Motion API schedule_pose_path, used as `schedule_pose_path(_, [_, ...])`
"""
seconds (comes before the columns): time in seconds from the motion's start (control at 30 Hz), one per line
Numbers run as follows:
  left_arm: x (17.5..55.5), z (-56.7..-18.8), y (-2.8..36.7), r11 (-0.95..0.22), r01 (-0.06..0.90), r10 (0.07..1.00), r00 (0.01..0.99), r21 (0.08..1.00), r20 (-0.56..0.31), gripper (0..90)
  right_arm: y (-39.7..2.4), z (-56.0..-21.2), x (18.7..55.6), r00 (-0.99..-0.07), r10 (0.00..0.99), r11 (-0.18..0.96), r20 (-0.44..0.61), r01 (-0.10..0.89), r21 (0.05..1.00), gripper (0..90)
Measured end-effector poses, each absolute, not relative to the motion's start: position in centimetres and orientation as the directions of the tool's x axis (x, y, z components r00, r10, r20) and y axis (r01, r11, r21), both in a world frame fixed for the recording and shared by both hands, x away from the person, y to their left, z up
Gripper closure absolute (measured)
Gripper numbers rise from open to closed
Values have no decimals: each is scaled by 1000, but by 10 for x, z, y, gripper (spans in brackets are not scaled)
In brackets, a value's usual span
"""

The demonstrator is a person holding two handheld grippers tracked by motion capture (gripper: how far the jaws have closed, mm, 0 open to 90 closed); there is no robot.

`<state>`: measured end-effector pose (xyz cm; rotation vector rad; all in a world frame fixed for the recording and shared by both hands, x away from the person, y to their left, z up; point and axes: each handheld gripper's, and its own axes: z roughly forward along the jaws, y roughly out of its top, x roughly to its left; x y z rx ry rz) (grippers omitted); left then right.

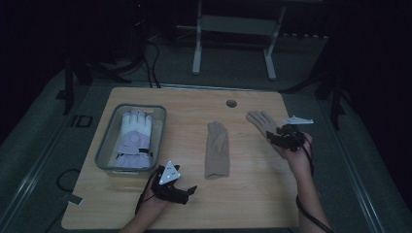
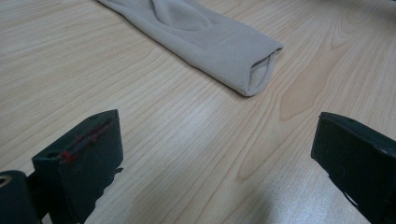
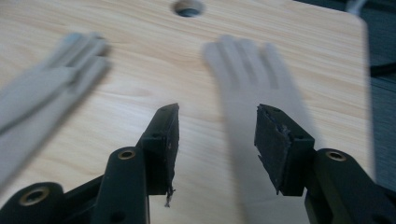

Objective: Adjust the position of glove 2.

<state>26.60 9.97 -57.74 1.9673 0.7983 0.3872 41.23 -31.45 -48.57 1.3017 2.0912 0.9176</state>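
Tan glove flat on table, between parted jaws — untouched

A white and lilac glove lies in a clear bin at the wooden table's left side; a round hole marks its far edge.

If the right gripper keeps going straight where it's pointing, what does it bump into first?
Probably the flat beige glove lying spread on the table: the right gripper has its open jaws aimed along it, fingers farthest away. The picture is blurry, so whether it would touch or pass above is unclear.
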Motion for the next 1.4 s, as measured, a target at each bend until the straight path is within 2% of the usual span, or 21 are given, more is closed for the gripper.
schedule_pose_path(0.2, [266, -577, 100, -340, 374, 673, 738, 863, -54, 25, -334, -495, 432, -392, 918, 296, -57, 582, 757, 489])
schedule_pose_path(0.4, [266, -577, 100, -339, 376, 672, 738, 863, -57, 25, -337, -508, 452, -421, 902, 350, -92, 591, 727, 487])
schedule_pose_path(0.6, [267, -577, 100, -338, 380, 673, 737, 861, -61, 25, -342, -522, 474, -404, 913, 322, -54, 634, 704, 489])
schedule_pose_path(0.7, [267, -577, 100, -338, 382, 674, 736, 860, -62, 25, -341, -528, 482, -401, 912, 352, -90, 648, 675, 490])
schedule_pose_path(0.77, [267, -577, 101, -336, 382, 676, 735, 861, -62, 25, -340, -533, 487, -402, 904, 391, -144, 644, 657, 451])
schedule_pose_path(0.83, [267, -577, 101, -336, 383, 675, 735, 861, -63, 25, -342, -540, 492, -409, 905, 387, -119, 671, 632, 452])
schedule_pose_path(0.93, [267, -577, 101, -335, 386, 675, 735, 860, -67, 25, -346, -543, 494, -387, 921, 324, -47, 691, 646, 510])
schedule_pose_path(1.07, [268, -577, 101, -335, 388, 676, 734, 859, -68, 25, -342, -541, 489, -380, 924, 315, -39, 702, 639, 748])
schedule_pose_path(1.1, [268, -577, 101, -334, 389, 676, 733, 859, -69, 25, -340, -541, 488, -359, 933, 296, -32, 713, 635, 773])
schedule_pose_path(1.23, [267, -577, 101, -328, 388, 678, 731, 861, -72, 25, -332, -539, 479, -297, 955, 212, 23, 731, 648, 818])
schedule_pose_path(1.4, [268, -577, 102, -323, 394, 678, 731, 861, -80, 25, -320, -532, 457, -271, 961, 164, 48, 705, 690, 823])
